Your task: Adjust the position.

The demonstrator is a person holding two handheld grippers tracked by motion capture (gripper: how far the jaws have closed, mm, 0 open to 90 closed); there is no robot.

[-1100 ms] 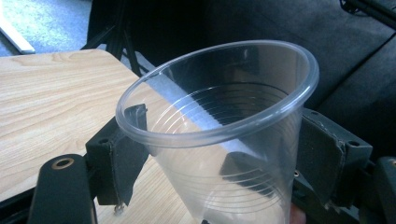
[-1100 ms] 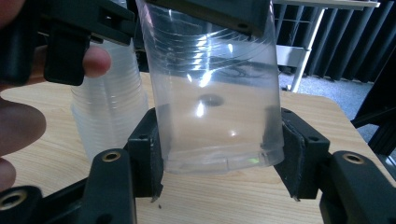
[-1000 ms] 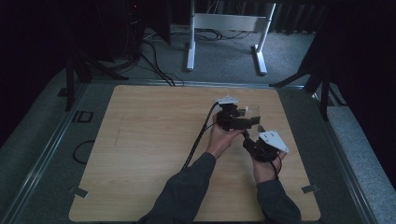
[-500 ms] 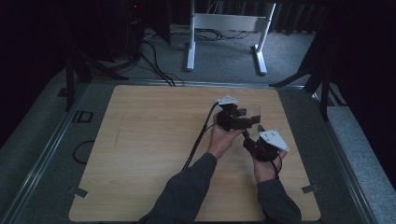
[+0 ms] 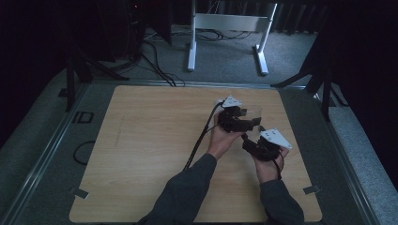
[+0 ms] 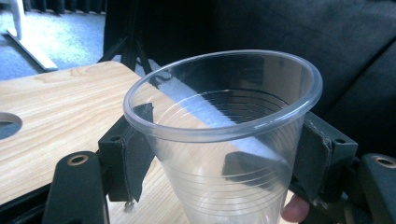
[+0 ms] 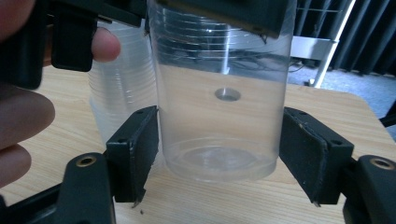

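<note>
A clear plastic cup [image 6: 224,116] stands upright between the pads of my left gripper [image 6: 224,154], which is shut on it just under the rim after its jaws have just been closing. In the right gripper view the same cup [image 7: 219,116] hangs a little above the table. My right gripper [image 7: 219,158] flanks its lower part, and its jaws have just been opening, with a gap beside the right pad [image 7: 308,154]. In the high view the left gripper [image 5: 248,123] and right gripper [image 5: 251,137] meet at the cup [image 5: 256,115] on the table's right half.
A stack of clear cups [image 7: 121,107] stands on the wooden table [image 5: 150,140] just behind the held cup, beside the hand. A small round hole [image 6: 7,126] is in the tabletop. A white stand [image 5: 225,28] and cables lie on the floor beyond the table.
Both hands keep their places in the high view; no jaw movement can be made out at that scale.
</note>
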